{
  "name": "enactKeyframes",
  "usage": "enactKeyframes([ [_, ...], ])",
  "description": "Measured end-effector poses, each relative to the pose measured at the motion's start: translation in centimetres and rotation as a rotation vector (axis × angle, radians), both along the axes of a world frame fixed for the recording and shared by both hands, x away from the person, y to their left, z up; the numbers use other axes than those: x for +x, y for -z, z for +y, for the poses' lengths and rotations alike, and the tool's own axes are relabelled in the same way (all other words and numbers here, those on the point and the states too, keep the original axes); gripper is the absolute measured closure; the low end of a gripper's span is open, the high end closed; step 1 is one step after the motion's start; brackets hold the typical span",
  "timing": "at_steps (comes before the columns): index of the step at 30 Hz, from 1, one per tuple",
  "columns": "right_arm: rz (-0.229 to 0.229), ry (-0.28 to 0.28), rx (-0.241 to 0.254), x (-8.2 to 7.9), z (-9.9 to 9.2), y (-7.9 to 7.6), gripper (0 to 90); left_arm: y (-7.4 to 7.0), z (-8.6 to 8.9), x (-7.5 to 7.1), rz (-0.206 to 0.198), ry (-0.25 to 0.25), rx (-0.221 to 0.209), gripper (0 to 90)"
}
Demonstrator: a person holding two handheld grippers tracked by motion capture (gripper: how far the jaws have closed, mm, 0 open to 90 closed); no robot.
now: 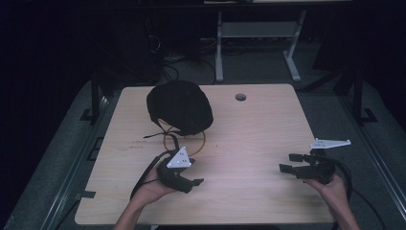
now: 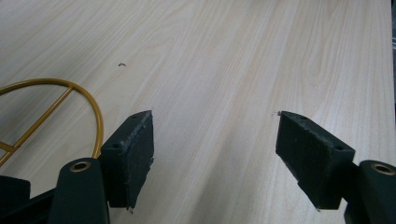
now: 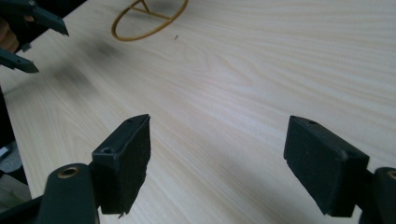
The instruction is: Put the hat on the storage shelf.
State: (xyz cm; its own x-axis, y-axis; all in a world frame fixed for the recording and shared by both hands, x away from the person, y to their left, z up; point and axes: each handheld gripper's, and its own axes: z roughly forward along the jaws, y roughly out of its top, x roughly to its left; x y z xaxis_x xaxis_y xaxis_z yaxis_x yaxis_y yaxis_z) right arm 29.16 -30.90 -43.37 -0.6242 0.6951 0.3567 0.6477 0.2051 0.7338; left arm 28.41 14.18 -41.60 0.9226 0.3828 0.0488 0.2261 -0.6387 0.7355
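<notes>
Two hand-held tools sit low over a pale wooden surface (image 1: pixel 249 143) in the high view. The left tool (image 1: pixel 191 178), near the left front, has its jaws spread wide and grips nothing. Just beyond it lies a yellow wire ring (image 1: pixel 185 142), partly tucked under a black cap (image 1: pixel 179 106) at the far left of the surface. The right tool (image 1: pixel 292 163), well apart at the right front, also stands wide and empty, jaws pointing left.

Left gripper view: the left tool (image 2: pixel 215 156) shows two black jaws far apart over bare wood, with the yellow wire ring (image 2: pixel 95 119) curving just beside the left jaw.

Right gripper view: the right tool (image 3: pixel 217 165) shows jaws wide over bare wood. The yellow wire ring (image 3: pixel 149 18) lies far off at the top, with the left tool (image 3: pixel 28 37) at the upper left edge.
</notes>
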Motion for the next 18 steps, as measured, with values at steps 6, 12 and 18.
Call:
enactKeyframes([
  [6, 0.016, 0.014, -0.003, -1.1, -0.3, 1.1, 22.3, 0.0, 0.1, 0.0, 0.003, -0.003, 0.001, 27.6],
  [12, 0.0, 0.027, 0.012, -2.2, -0.3, 1.6, 21.4, 0.0, 0.0, 0.0, 0.0, -0.003, -0.004, 27.6],
  [18, -0.037, 0.052, 0.023, -3.8, 0.2, 2.1, 18.7, 0.1, -0.2, 0.0, 0.005, 0.0, 0.0, 27.5],
])
